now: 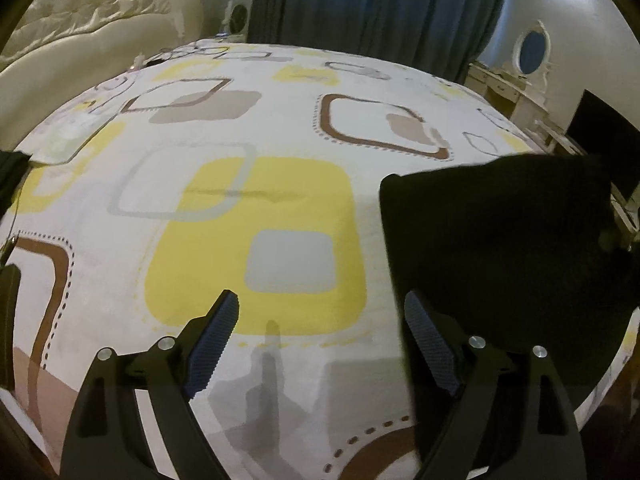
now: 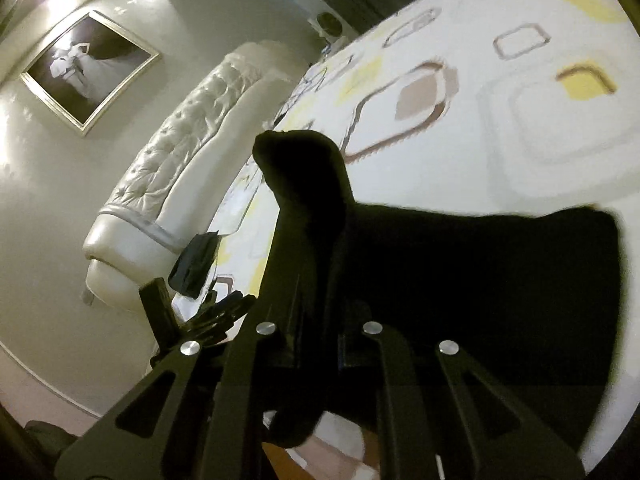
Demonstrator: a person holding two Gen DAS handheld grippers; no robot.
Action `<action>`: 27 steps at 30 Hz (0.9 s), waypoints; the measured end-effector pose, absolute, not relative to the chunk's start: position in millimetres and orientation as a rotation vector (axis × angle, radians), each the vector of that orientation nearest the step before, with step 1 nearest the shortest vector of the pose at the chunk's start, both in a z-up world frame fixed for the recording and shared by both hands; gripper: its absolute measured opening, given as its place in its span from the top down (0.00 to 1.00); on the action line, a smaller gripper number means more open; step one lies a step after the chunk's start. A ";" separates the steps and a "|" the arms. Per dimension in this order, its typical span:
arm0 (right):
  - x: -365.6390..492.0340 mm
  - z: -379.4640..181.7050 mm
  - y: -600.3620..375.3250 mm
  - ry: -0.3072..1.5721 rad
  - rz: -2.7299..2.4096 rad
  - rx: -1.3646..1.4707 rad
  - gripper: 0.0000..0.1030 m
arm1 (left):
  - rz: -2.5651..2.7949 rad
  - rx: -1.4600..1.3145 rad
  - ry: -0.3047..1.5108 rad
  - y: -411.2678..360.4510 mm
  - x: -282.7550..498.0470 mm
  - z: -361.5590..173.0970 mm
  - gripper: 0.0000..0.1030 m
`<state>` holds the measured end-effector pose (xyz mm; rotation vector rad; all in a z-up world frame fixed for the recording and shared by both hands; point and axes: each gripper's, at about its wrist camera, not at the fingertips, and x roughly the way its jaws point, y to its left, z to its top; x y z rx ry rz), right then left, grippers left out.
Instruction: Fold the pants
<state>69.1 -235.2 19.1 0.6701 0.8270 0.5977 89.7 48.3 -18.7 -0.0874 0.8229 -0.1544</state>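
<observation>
The black pants (image 1: 504,256) lie folded on the patterned bedspread (image 1: 256,232) at the right of the left wrist view. My left gripper (image 1: 320,320) is open and empty, hovering over the bedspread just left of the pants. In the right wrist view my right gripper (image 2: 316,280) is shut on a bunched edge of the black pants (image 2: 480,280), which sticks up between the fingers while the rest spreads out to the right on the bed. The right fingertips are hidden by the cloth.
A white tufted headboard (image 2: 192,152) runs along the bed's far side. A framed picture (image 2: 88,68) hangs on the wall. Dark curtains (image 1: 376,12), a white dresser (image 1: 516,88) and a dark screen (image 1: 604,136) stand beyond the bed. A dark object (image 2: 196,264) lies near the headboard.
</observation>
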 end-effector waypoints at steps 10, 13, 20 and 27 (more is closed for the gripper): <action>43.4 -50.2 -316.1 0.914 0.388 0.773 0.89 | -0.309 -0.023 0.803 -11.6 89.7 -7.0 0.18; 37.0 -73.1 -331.5 0.900 0.389 0.873 0.89 | -0.322 0.022 0.811 -27.4 92.7 -12.5 0.18; 31.4 -81.0 -358.6 0.869 0.349 0.927 0.93 | -0.330 0.011 0.821 -35.0 96.9 -19.9 0.16; 14.7 -26.9 -359.1 0.716 0.273 0.838 0.88 | -0.315 0.018 0.815 -38.6 95.9 -21.7 0.16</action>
